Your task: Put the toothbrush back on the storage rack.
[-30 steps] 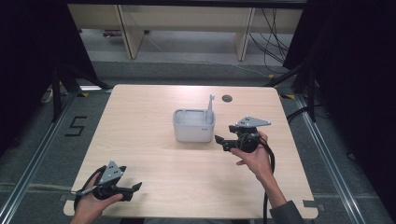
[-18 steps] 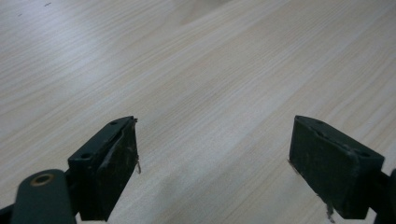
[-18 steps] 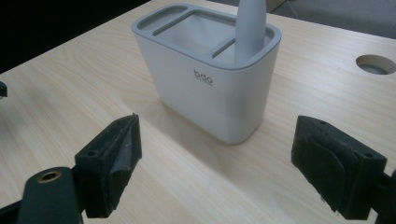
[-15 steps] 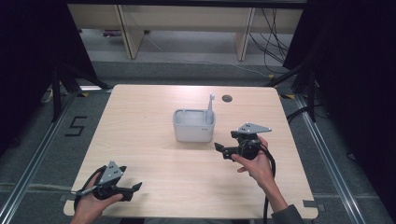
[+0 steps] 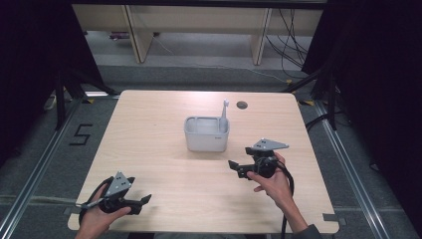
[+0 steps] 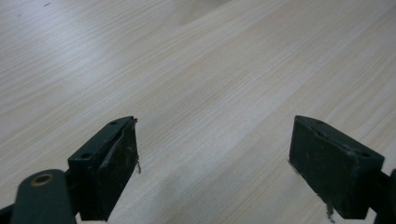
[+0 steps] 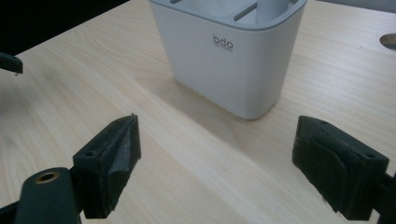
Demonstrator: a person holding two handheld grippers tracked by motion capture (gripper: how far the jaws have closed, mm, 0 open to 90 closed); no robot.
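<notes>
Right tongs (image 5: 238, 169): spread wide, nothing between the jaws, having just opened; they hover near the holder, apart from it.
Left tongs (image 5: 143, 203): released, empty, low over the near-left corner of the surface (image 5: 149, 129).
Holder (image 5: 206, 133): white, upright, mid-surface.
Toothbrush (image 5: 224, 115): standing upright in the holder's right compartment.

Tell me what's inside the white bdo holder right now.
A white toothbrush stands upright in the white bdo holder's right-hand compartment, head sticking above the rim. The other compartments look empty from above; the holder's walls hide its lower handle and the bottom.
</notes>
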